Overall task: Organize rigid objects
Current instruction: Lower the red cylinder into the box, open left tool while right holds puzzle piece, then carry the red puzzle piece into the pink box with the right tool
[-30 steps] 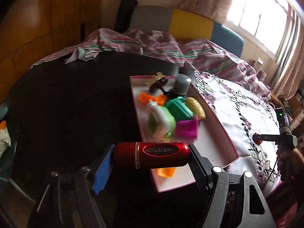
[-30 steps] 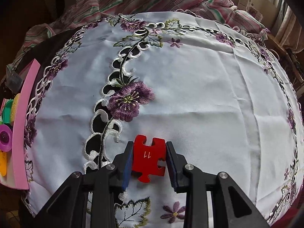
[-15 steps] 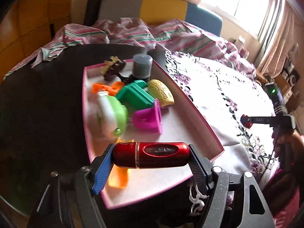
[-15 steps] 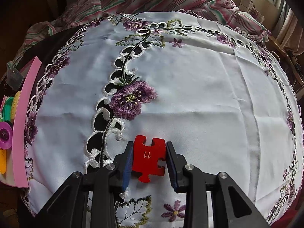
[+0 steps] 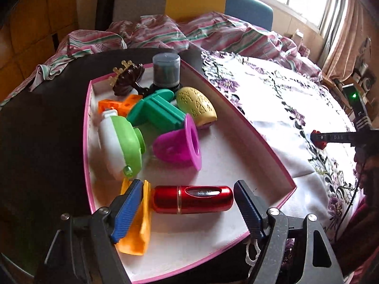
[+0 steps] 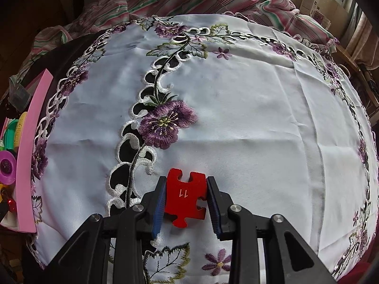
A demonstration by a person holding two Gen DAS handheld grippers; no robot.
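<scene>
My left gripper (image 5: 188, 201) is open over the near end of a pink-rimmed white tray (image 5: 260, 139). A red metal cylinder (image 5: 191, 199) lies between the spread fingers, clear of both pads, resting in the tray. My right gripper (image 6: 185, 197) is shut on a red puzzle piece (image 6: 186, 195) marked 11, held just above the white embroidered tablecloth (image 6: 248, 108). The right gripper also shows in the left wrist view (image 5: 331, 138), to the right of the tray.
The tray holds a green-and-white bottle (image 5: 119, 144), a magenta cup (image 5: 180, 143), a teal block (image 5: 156, 112), a yellow shell (image 5: 196, 105), orange pieces (image 5: 137, 220), a grey jar (image 5: 165, 69) and a brown hair clip (image 5: 126, 79). Striped bedding (image 5: 201, 30) lies behind the dark table (image 5: 42, 130).
My left gripper has opened and let go of the red cylinder, which now rests in the tray. The right gripper still holds the puzzle piece, nearly still.
</scene>
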